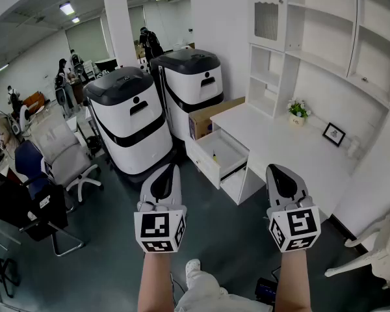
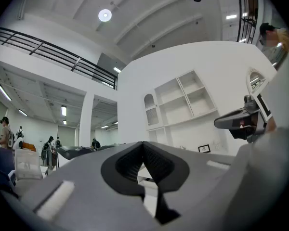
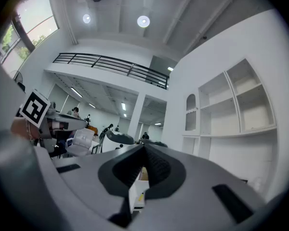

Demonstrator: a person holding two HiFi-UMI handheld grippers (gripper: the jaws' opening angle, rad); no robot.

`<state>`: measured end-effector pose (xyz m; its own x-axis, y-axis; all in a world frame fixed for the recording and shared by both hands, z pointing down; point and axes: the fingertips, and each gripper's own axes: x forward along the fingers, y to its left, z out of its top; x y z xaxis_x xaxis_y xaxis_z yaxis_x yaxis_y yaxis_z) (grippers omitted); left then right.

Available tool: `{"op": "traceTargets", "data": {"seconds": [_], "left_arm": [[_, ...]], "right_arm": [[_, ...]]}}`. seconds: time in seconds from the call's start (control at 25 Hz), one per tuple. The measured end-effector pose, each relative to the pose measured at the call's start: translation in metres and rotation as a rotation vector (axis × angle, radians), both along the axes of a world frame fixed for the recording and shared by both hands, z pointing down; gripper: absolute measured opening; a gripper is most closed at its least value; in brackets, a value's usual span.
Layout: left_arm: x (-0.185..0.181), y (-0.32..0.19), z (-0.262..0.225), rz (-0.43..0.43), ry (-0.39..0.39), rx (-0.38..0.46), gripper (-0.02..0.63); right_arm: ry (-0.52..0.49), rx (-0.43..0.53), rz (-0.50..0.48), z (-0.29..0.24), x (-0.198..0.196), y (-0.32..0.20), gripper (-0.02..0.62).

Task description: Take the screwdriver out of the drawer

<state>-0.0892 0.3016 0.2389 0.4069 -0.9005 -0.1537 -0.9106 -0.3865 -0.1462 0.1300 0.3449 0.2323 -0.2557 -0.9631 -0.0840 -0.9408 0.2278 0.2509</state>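
Head view, left gripper (image 1: 170, 170): held out at the lower left over the dark floor, black jaws pressed together with nothing between them, marker cube towards the camera.
Head view, right gripper (image 1: 275, 171): held out at the lower right, just beside the desk's front, jaws likewise pressed together and empty.
Head view, drawer (image 1: 201, 164): pulled open from the left end of the white desk (image 1: 292, 149), ahead of and between the two grippers.
Head view, screwdriver (image 1: 214, 155): a small yellow speck on the drawer's floor (too small to make out its shape), well apart from both grippers.
Head view, desk top: a potted plant (image 1: 298, 110) and a picture frame (image 1: 334, 134) stand near the wall, under white shelves (image 1: 325, 31).
Head view, beside the desk: a cardboard box (image 1: 208, 119), then two white-and-black machines (image 1: 133, 119); office chairs (image 1: 62, 155) stand further left.
Left gripper view, jaws: tips meet in the middle, gripping nothing; the desk's white front shows through the gap below them.
Left gripper view, surroundings: the right gripper juts in from the right edge, with the shelves and picture frame behind.
Right gripper view, jaws: tips closed on each other, empty.
Right gripper view, drawer: seen through the gap under the tips, open, with a yellow spot inside.
Right gripper view, surroundings: the left gripper's marker cube at the left edge.
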Motion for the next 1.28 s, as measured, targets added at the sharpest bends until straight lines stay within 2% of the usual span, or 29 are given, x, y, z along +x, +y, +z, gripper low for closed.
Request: {"op": "traceTargets", "data": {"seconds": [0.52, 0.8, 1.04, 1.28], "left_arm": [[-0.005, -0.049, -0.021, -0.028, 0.009, -0.001, 0.009], [-0.010, -0.091, -0.015, -0.046, 0.036, -0.047, 0.009], [-0.017, -0.145, 0.004, -0.046, 0.045, -0.075, 0.009], [-0.028, -0.215, 0.015, -0.036, 0.064, -0.091, 0.009]], "right_arm": [[0.015, 0.014, -0.033, -0.024, 0.003, -0.044, 0.006], [0.005, -0.012, -0.052, -0.020, -0.003, -0.080, 0.006], [-0.016, -0.031, -0.025, -0.004, 0.001, -0.135, 0.006], [0.012, -0.036, -0.033, 0.001, -0.015, -0.207, 0.006]]}}
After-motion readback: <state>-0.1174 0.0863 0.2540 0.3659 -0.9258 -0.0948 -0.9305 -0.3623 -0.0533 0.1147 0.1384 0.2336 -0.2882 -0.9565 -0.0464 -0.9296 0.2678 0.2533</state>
